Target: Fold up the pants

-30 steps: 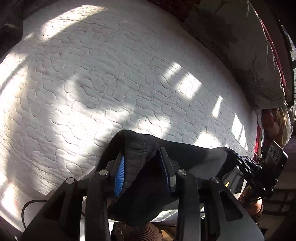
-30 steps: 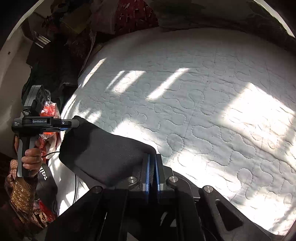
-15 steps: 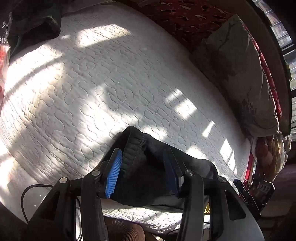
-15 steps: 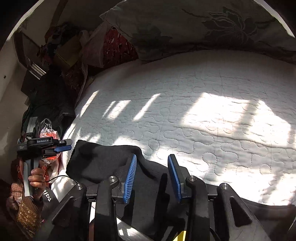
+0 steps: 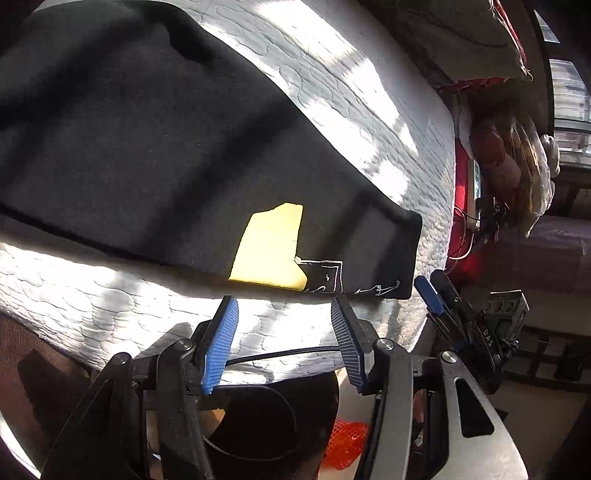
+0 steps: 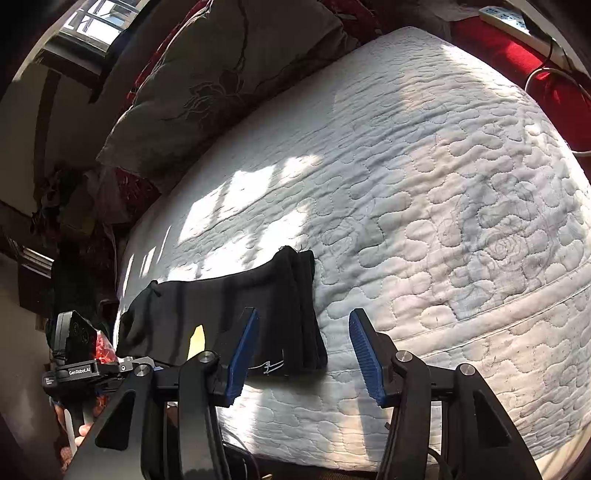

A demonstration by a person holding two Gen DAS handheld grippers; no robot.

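Note:
The black pants [image 5: 147, 147] lie folded flat on the white quilted bed [image 5: 351, 92], with a yellow patch [image 5: 269, 247] and white print near their right end. My left gripper [image 5: 284, 343] hangs open just off the bed's near edge, short of the pants, with only a thin black cable passing between its blue pads [image 5: 221, 343]. In the right wrist view the pants [image 6: 229, 306] lie at the lower left. My right gripper [image 6: 304, 356] has its jaws opening; the pants' end shows beyond the gap and the pads do not touch it.
A grey flower-print pillow [image 6: 221, 74] and red cloth [image 6: 517, 48] line the bed's far side, with a power strip [image 6: 509, 18] on the red cloth. An orange mesh bag [image 5: 347, 439] and a dark round object [image 5: 258, 417] sit below the bed's edge.
Both grippers let go of the pants and drew back to the bed's near edge. The pants, held up before, now lie folded flat on the quilt.

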